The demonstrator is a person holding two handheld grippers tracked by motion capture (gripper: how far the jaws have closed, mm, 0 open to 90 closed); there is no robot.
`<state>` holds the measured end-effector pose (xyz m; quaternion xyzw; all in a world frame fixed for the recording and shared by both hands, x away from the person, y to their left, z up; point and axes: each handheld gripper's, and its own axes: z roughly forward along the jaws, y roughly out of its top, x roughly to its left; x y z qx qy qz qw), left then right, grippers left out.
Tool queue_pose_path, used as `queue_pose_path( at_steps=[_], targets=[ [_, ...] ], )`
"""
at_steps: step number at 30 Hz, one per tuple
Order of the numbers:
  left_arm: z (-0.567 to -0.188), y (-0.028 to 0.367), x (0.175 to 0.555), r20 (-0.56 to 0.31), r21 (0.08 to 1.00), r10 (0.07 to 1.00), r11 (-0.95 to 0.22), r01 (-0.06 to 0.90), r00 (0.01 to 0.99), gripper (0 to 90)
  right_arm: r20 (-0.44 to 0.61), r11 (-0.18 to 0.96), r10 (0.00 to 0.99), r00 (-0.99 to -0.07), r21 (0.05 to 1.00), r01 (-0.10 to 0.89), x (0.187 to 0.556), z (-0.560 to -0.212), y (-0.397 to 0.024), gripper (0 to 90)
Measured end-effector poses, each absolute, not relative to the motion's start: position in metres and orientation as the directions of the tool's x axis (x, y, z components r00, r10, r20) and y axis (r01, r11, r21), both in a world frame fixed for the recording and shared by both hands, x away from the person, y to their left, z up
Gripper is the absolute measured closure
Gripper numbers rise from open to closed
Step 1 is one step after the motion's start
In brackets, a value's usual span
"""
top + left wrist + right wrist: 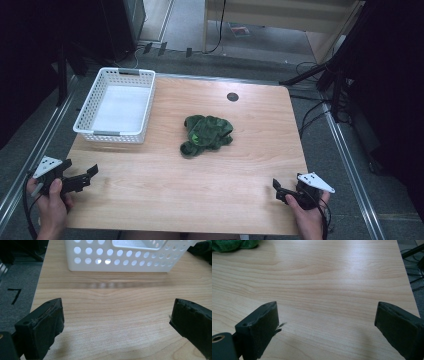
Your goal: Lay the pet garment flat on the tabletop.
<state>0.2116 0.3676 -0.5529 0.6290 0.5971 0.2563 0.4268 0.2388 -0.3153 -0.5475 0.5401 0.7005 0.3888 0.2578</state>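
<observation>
Nearest the person, the left gripper (85, 176) sits at the table's (165, 190) near left corner and the right gripper (278, 190) at its near right edge, each held in a hand. Both have their jaws spread wide with only bare wood between them. Farther in, near the middle of the table, lies a crumpled green cloth (206, 134), well apart from both grippers, with nothing lying between it and them. To its left, at the far left corner, stands a white perforated basket (145, 107); in the left gripper view its holed wall is cut off at the top. The right gripper view catches just a corner of the cloth. Beyond, a dark round cap (232, 97) marks the tabletop, and cables trail on the floor.
</observation>
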Motion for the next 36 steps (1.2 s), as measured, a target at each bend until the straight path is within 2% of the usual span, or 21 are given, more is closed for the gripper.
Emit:
queue_pose_path(
  at_steps=[10,13,17,26,36],
  targets=[
    [-0.553,0.367,0.212,-0.187,0.844,0.970,0.075,0.532,0.159,0.0,0.046,0.117,0.961,-0.273,0.826,0.551,0.240,-0.545,-0.314,6.5],
    [-0.553,0.367,0.212,-0.183,0.843,0.970,0.071,0.533,0.161,0.0,0.070,0.094,0.960,-0.270,0.830,0.550,0.241,-0.543,-0.313,6.8],
    [-0.553,0.367,0.211,-0.185,0.844,0.969,0.072,0.531,0.162,0.0,0.078,0.096,0.955,-0.285,0.831,0.547,0.246,-0.534,-0.299,6.8],
    [-0.553,0.368,0.212,-0.192,0.844,0.968,0.078,0.531,0.163,0.0,0.027,0.195,0.913,-0.407,0.847,0.494,0.268,-0.503,-0.232,6.9],
    [-0.553,0.368,0.212,-0.187,0.847,0.968,0.072,0.527,0.168,0.0,0.061,0.192,0.880,-0.472,0.862,0.468,0.301,-0.480,-0.158,7.1]
  ],
)
